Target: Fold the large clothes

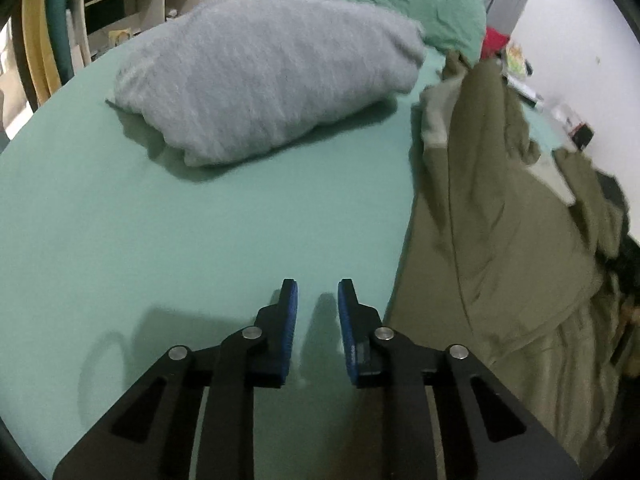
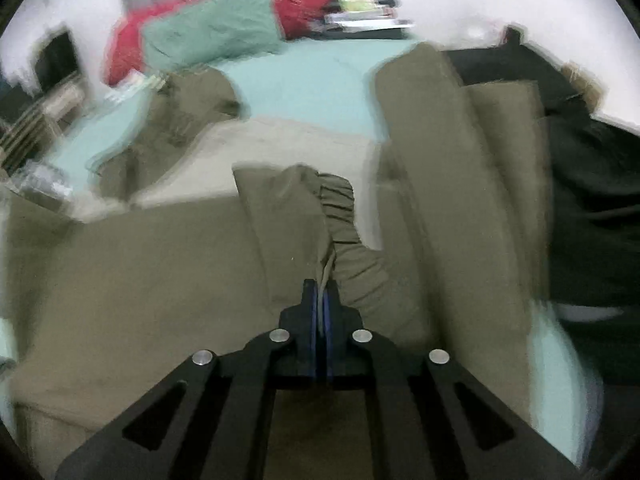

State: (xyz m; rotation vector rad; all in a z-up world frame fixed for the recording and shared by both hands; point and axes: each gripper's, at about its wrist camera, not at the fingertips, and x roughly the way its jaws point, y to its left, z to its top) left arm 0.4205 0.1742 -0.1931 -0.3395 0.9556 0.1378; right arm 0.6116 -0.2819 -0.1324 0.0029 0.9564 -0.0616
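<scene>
My right gripper (image 2: pixel 321 304) is pinched shut on a gathered, ribbed fold of the olive garment (image 2: pixel 160 264), soft matte knit heaped along the bed's (image 1: pixel 200 232) right side with its length running away from me toward the headboard. My left gripper (image 1: pixel 317 296) hangs part-open and empty over bare green sheet, the garment's near edge just to its right, so I judge the left must shift right to catch it.
</scene>
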